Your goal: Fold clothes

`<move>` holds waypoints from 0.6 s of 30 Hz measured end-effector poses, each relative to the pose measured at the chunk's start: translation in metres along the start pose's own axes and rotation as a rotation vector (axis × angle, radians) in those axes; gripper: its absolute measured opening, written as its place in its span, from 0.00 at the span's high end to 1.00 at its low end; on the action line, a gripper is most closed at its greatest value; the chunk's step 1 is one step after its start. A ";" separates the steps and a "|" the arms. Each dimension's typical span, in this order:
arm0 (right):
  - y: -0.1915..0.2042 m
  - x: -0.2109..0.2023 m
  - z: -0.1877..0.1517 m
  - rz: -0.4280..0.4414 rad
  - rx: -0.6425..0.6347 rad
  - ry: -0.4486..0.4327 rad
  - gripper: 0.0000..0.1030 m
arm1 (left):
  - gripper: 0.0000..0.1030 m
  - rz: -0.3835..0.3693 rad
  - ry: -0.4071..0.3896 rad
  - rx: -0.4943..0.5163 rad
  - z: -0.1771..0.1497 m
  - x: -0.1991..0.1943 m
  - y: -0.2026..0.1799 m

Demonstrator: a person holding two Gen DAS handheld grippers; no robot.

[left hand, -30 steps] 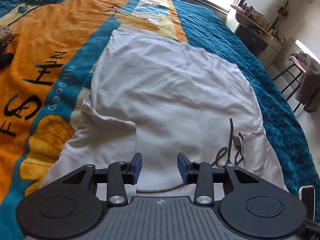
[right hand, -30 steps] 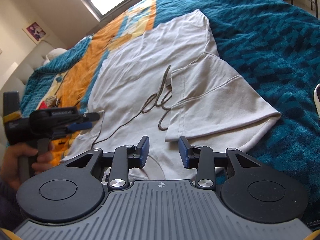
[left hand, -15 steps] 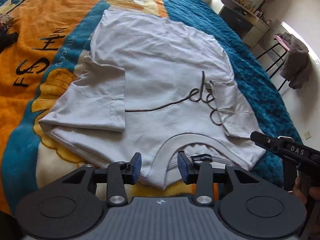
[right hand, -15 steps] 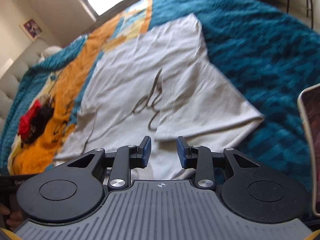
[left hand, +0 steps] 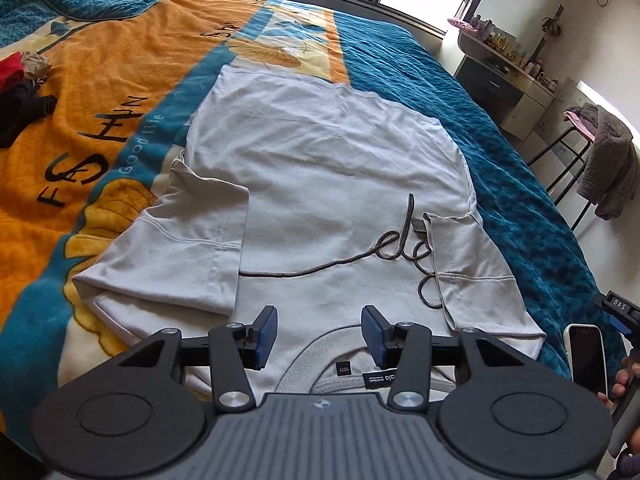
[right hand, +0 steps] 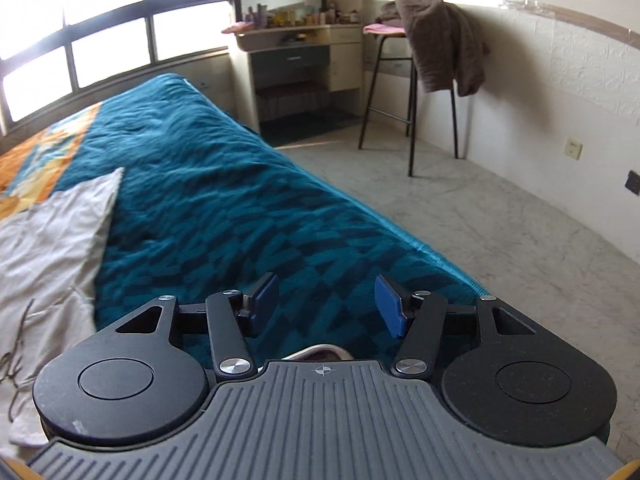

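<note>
A white T-shirt [left hand: 328,168] lies flat on the bed, both short sleeves folded inward over its dark script print, collar nearest me. My left gripper [left hand: 318,334] hovers just above the collar [left hand: 312,354], its jaws opening with nothing between them. My right gripper [right hand: 326,308] points off the shirt, over the teal blanket near the bed's right edge; its jaws are opening and hold nothing. Only the shirt's right side [right hand: 52,240] shows at the left of the right wrist view. The right gripper's tip [left hand: 618,308] and the hand holding it peek in at the right edge of the left wrist view.
The bed carries an orange and teal blanket [left hand: 100,92]. Dark and red clothes [left hand: 20,92] lie at its left. A phone [left hand: 588,352] rests on the bed's right edge. Beyond are a stool with a brown garment [right hand: 440,32], a dresser [right hand: 296,60] and bare floor.
The right gripper swung right, away from the shirt toward the bed's edge and room, and its jaws widened. The left gripper tilted up, showing more of the bed, and opened slightly.
</note>
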State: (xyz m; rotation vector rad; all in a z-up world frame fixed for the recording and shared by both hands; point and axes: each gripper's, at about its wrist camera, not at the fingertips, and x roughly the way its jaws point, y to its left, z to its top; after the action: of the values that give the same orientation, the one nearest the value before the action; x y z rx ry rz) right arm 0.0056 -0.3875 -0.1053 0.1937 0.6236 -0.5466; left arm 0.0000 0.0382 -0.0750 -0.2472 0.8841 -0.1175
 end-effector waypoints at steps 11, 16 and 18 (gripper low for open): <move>0.014 0.012 0.023 0.040 0.029 -0.149 0.32 | 0.55 0.026 -0.013 -0.040 0.006 0.002 0.009; 0.029 -0.012 0.036 0.127 0.047 -0.199 0.29 | 0.55 0.036 -0.011 -0.056 0.007 0.003 0.020; 0.035 -0.018 0.035 0.170 0.054 -0.172 0.28 | 0.55 0.038 -0.002 -0.063 0.008 0.003 0.024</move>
State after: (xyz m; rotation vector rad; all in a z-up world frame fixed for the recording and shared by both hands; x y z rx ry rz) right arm 0.0300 -0.3622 -0.0661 0.2451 0.4215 -0.4111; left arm 0.0083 0.0623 -0.0790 -0.2895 0.8907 -0.0538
